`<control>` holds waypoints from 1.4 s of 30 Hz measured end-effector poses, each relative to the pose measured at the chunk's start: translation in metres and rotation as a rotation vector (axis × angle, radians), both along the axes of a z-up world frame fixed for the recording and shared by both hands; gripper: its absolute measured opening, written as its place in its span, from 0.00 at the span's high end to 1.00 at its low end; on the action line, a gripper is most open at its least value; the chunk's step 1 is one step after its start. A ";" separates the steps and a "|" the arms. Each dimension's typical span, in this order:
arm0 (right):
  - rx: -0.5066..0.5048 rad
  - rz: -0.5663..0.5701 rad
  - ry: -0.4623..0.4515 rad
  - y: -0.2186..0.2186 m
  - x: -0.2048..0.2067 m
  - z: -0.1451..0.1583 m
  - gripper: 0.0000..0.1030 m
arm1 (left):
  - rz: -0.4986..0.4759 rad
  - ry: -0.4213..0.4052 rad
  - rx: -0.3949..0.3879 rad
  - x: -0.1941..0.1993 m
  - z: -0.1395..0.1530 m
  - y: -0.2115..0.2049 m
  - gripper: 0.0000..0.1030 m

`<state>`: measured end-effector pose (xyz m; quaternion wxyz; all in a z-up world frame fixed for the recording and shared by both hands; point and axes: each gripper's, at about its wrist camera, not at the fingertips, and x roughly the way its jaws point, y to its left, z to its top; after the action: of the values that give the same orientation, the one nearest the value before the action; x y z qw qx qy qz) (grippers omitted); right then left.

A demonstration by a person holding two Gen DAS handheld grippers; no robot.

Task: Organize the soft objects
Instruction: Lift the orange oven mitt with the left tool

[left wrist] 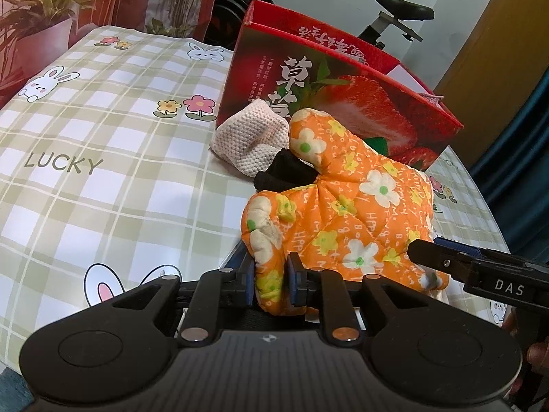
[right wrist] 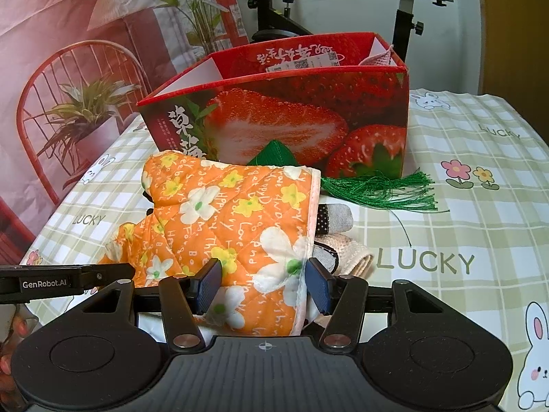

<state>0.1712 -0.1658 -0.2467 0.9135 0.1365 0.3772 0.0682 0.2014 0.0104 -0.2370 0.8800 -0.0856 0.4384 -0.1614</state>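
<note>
Both grippers, left point(left wrist: 271, 283) and right point(right wrist: 262, 283), pinch the orange oven mitt point(left wrist: 343, 206) before the strawberry box point(right wrist: 291, 110).

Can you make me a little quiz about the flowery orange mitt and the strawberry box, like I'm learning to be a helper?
1. True or false: the left gripper is pinching an edge of the orange oven mitt.
2. Where is the strawberry box? A) behind the mitt, B) on top of the mitt, C) under the checked tablecloth.
3. What colour is the tassel lying in front of the box?

Key: 1 true. 2 A. 3 green.
</note>
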 end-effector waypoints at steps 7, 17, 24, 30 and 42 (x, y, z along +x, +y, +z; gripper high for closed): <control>0.029 -0.003 0.001 -0.005 0.009 0.000 0.47 | 0.002 0.001 0.009 0.000 -0.001 -0.002 0.79; 0.014 0.014 -0.038 0.000 0.004 0.010 0.63 | 0.008 0.007 0.013 0.001 -0.001 -0.003 0.79; -0.077 0.114 -0.155 0.021 -0.002 0.037 0.78 | 0.010 0.013 0.014 0.002 -0.001 -0.003 0.79; -0.081 0.153 -0.179 0.030 -0.002 0.046 0.82 | 0.011 0.014 0.013 0.002 -0.001 -0.004 0.79; -0.113 0.131 -0.262 0.016 -0.004 0.076 0.84 | 0.005 -0.177 -0.020 -0.006 0.054 0.003 0.84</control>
<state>0.1673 -0.1501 -0.1708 0.9547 0.0500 0.2661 0.1235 0.1956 0.0135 -0.1831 0.9148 -0.0809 0.3572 -0.1704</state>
